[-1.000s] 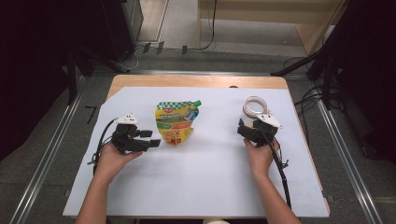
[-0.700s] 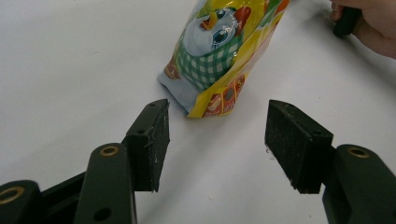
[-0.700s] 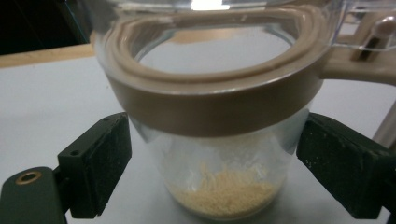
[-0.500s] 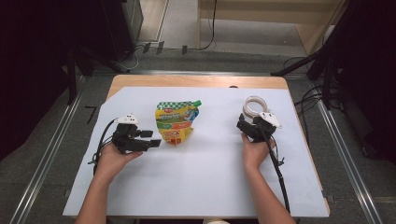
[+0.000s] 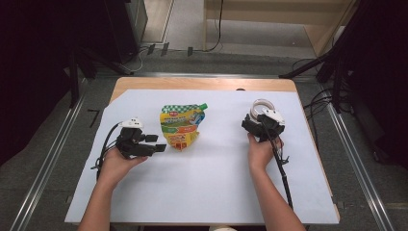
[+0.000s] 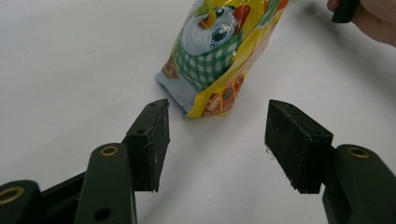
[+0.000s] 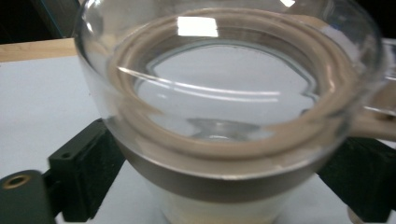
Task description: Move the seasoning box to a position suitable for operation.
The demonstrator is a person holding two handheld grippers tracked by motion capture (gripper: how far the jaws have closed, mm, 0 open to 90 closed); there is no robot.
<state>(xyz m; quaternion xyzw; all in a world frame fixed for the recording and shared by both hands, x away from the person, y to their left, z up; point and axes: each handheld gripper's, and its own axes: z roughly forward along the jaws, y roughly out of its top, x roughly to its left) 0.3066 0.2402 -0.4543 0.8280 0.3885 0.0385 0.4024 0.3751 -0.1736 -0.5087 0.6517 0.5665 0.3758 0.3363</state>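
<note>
Two grippers at the table, one at a glass jar, one short of a pouch.

The right gripper [image 7: 219, 154] has the glass jar [image 7: 224, 102] between its jaws, a pad at each side of the metal band; whether they press is unclear. The left gripper [image 6: 217, 133] stands released, empty, with the printed pouch [image 6: 219, 51] just beyond its tips, lying flat on the white table [image 5: 211, 187].

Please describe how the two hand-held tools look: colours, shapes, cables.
Both are black. The left tool has two blocky jaws with flat rough pads and brass-coloured rivets. The right tool carries a pale three-cornered plate on top. A black cable trails from each. The forearms are bare, without sleeves.
</note>
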